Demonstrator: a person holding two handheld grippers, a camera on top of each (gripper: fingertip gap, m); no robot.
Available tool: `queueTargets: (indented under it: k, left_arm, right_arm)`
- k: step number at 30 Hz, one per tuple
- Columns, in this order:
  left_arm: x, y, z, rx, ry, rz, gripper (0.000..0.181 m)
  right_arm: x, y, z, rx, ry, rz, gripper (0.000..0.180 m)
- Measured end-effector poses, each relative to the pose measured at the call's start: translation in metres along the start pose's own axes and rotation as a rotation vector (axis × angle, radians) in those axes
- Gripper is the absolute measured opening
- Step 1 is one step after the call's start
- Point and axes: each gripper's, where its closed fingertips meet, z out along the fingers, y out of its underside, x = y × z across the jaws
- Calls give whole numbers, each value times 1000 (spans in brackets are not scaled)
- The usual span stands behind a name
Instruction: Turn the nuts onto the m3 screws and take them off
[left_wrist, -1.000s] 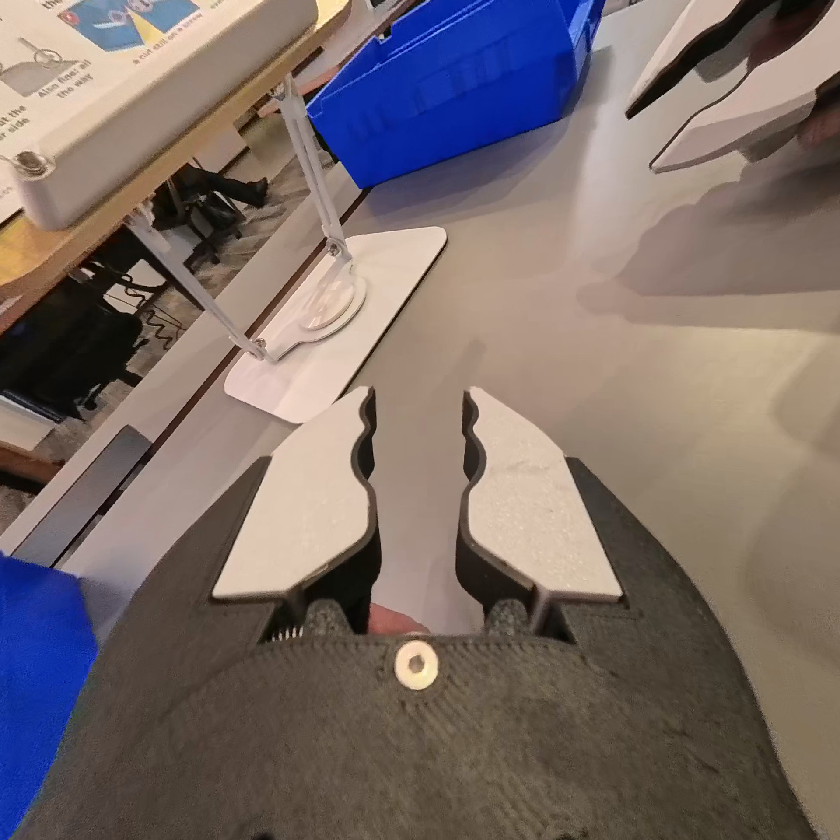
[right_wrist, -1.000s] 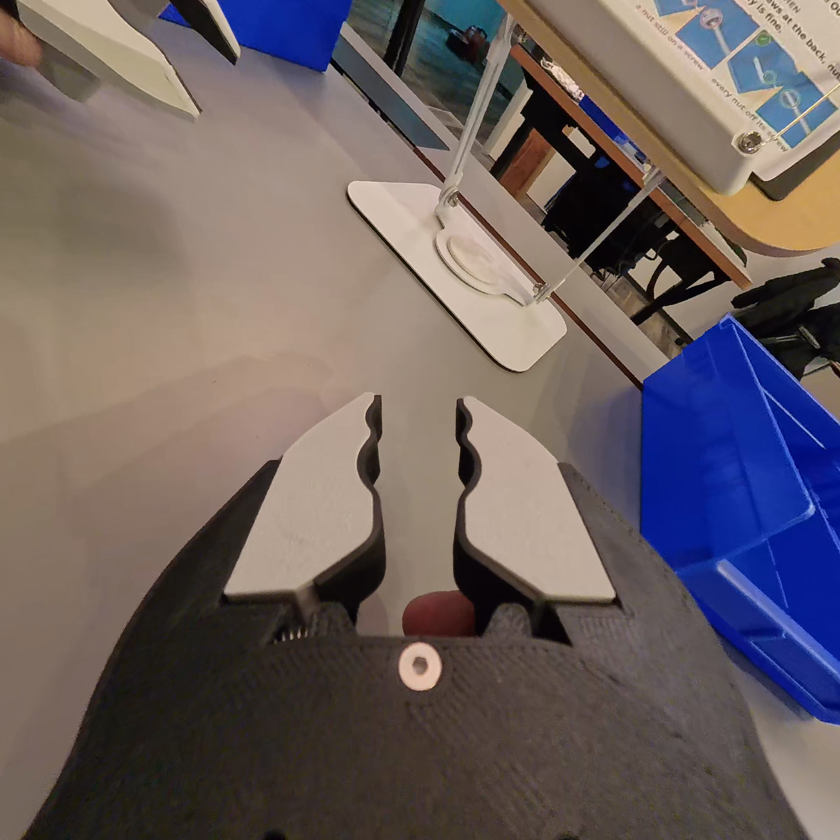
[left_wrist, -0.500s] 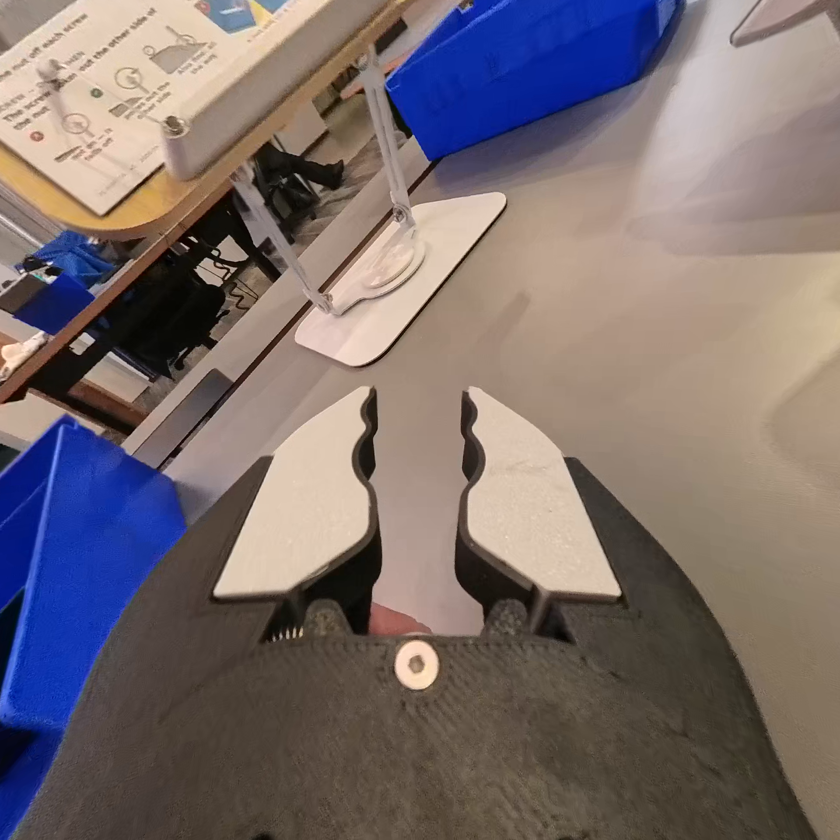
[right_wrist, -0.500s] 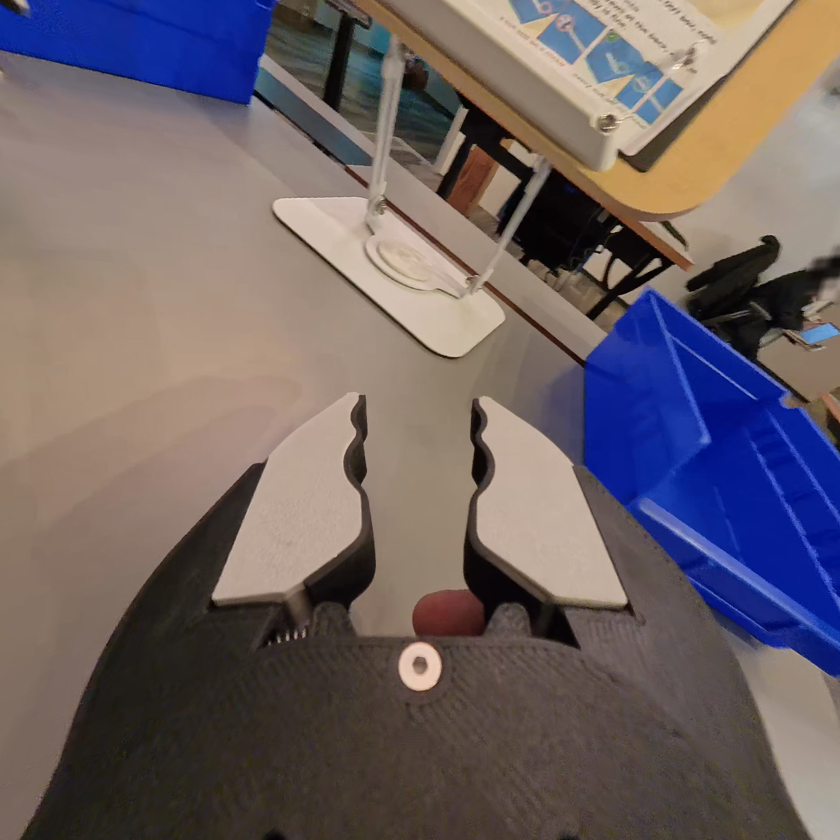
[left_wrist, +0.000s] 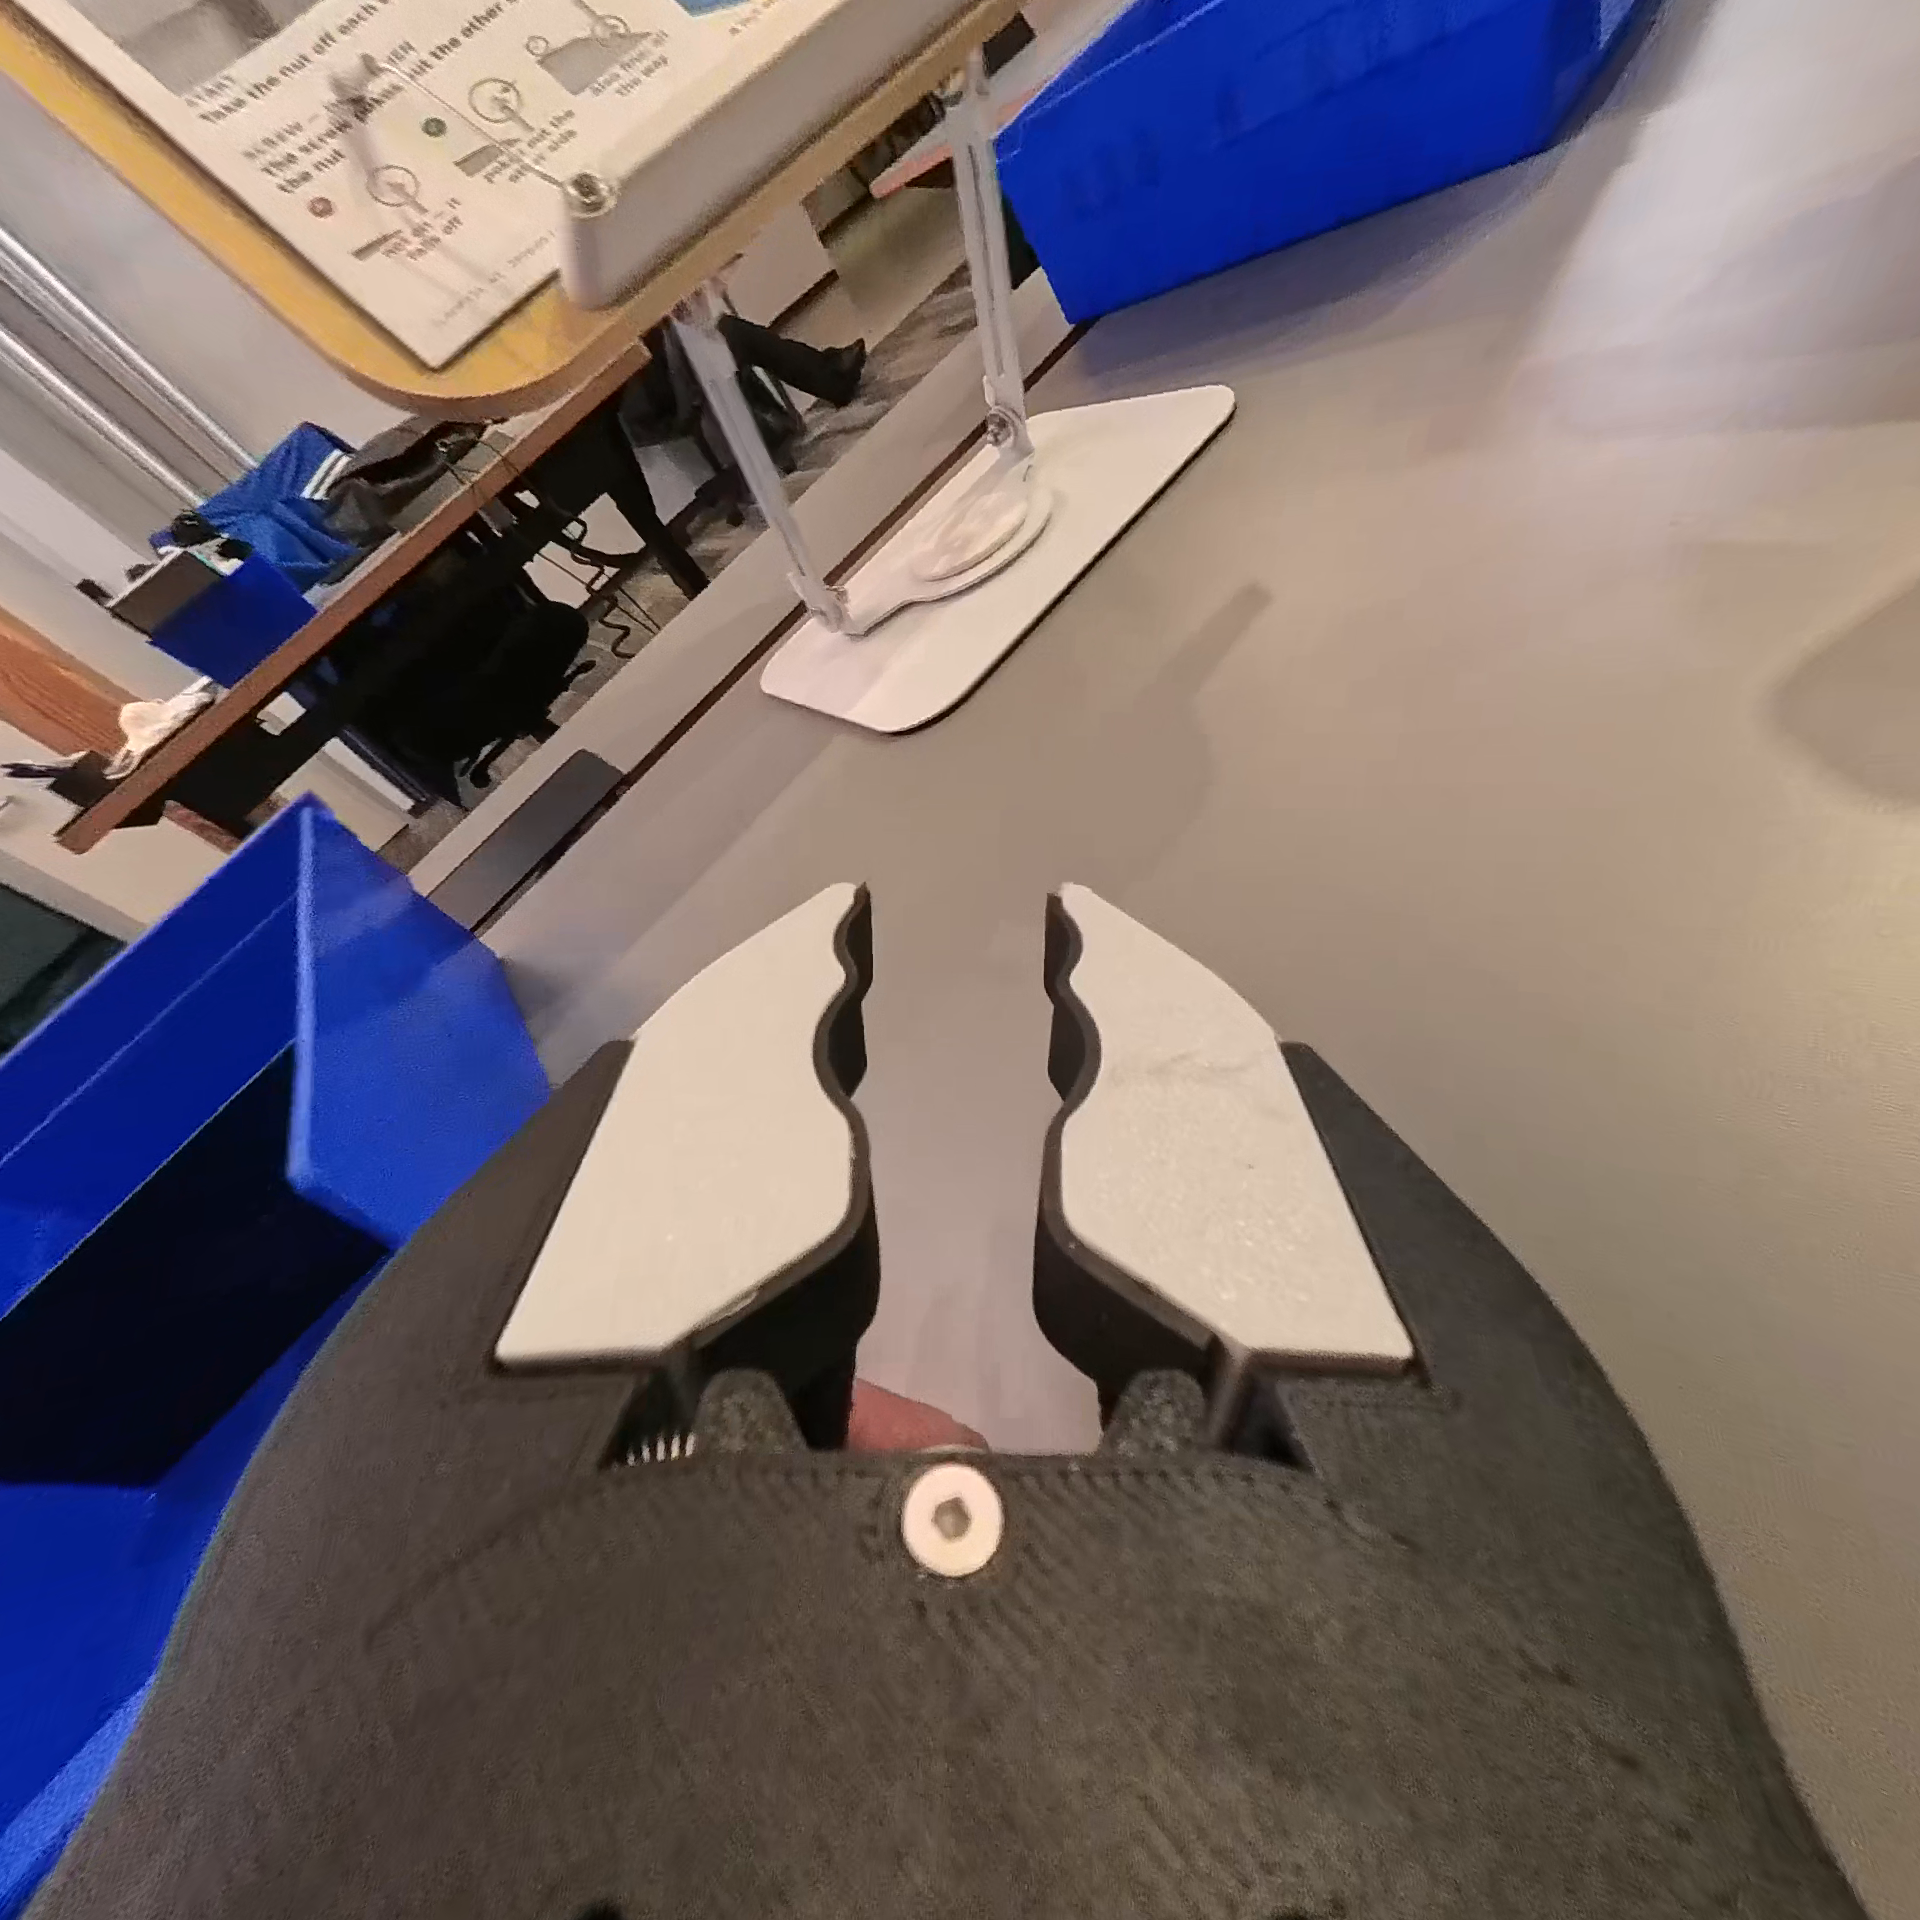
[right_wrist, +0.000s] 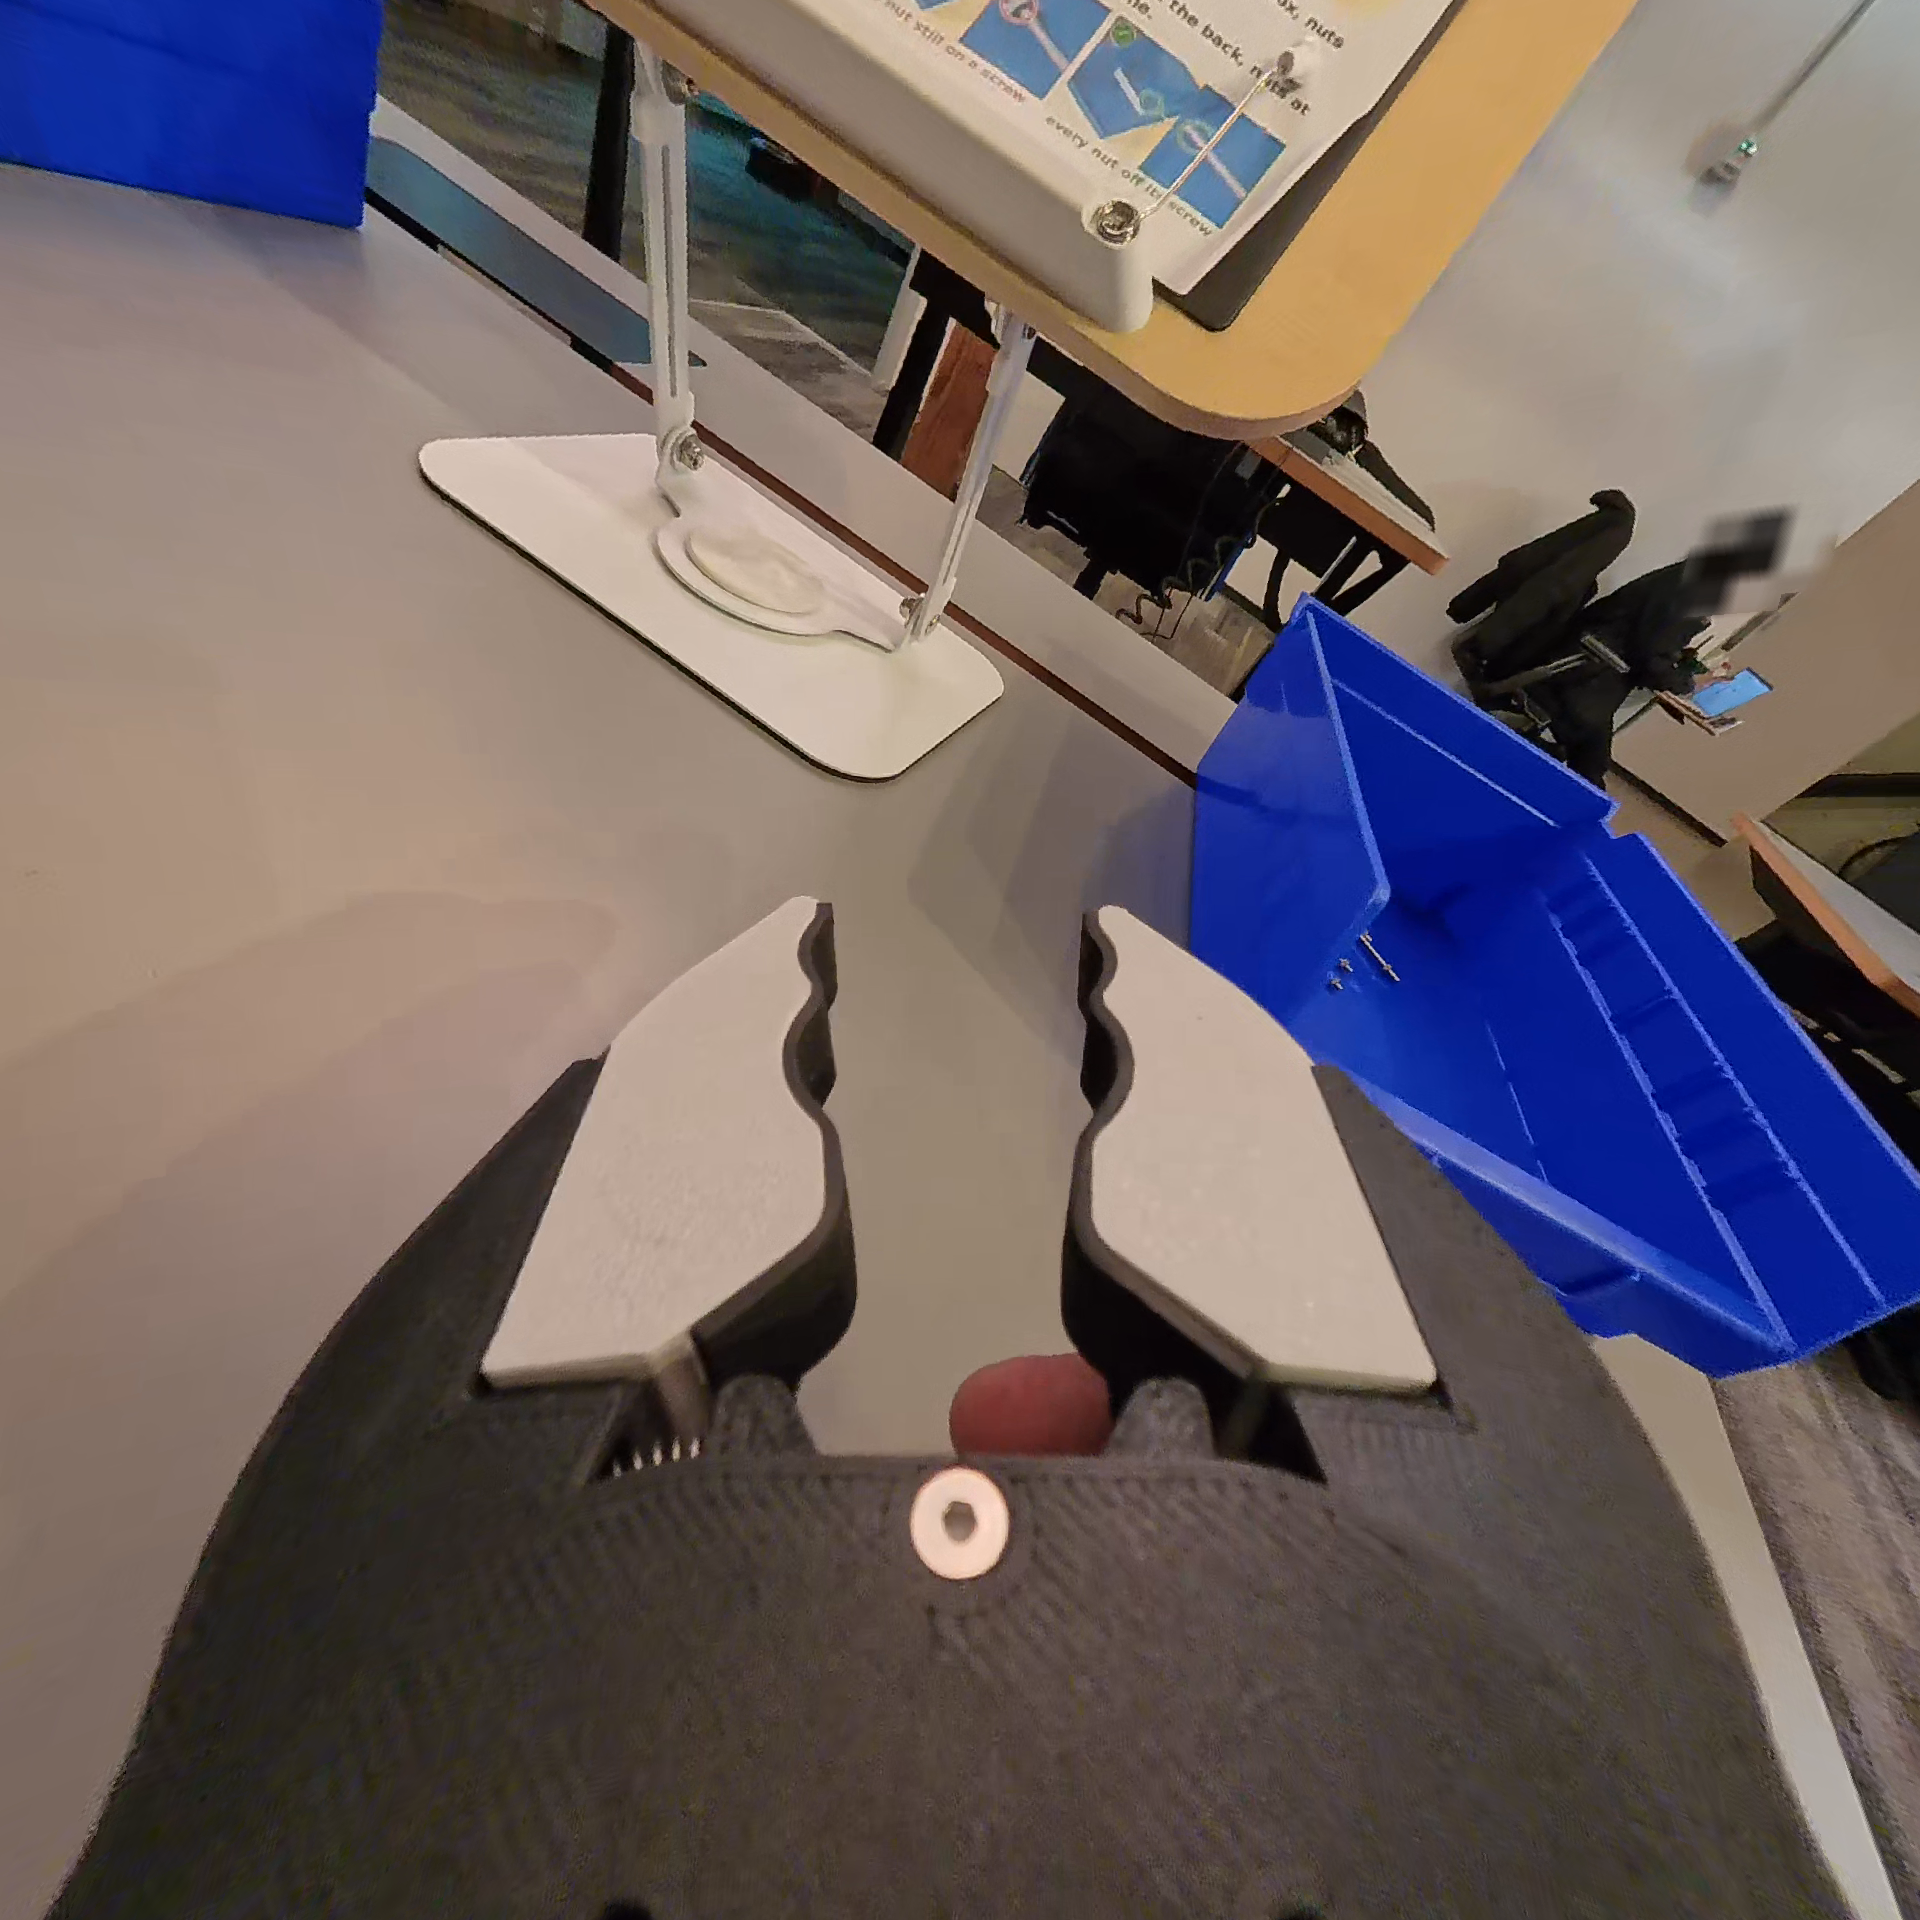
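My left gripper is open and empty above the grey table. A blue bin sits just to its left; its inside is dark and I cannot see what it holds. My right gripper is open and empty above the table. A second blue bin lies to its right, and a few small screws rest on the bin's inner wall. No nuts show clearly in either view.
A white stand with thin legs carries an instruction board over the table's far edge; it also shows in the left wrist view. Another blue bin stands far right there. Beyond the table are desks and chairs.
Both grippers have swung outward, left to the left and right to the right, bringing each side bin into view. The right jaws have opened a little wider. Neither holds anything.
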Motion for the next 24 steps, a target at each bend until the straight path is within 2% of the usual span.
queueTargets:
  k: [1,7,13,19,24]
  left_arm:
    - [-4,0,-2,-1,-20,-1,31]
    - [-28,11,-22,-21,-98,-28,31]
    - [-74,24,-55,-26,-280,-92,44]
    - [-112,50,-76,-84,-376,-188,47]
    - [-154,71,-93,-135,-458,-279,52]
  right_arm:
    - [2,-1,0,-3,1,0,42]
    - [33,2,4,-44,43,71,46]
    - [92,8,22,-104,155,141,50]
    - [113,37,60,-215,107,231,51]
    - [109,52,81,-277,55,241,39]
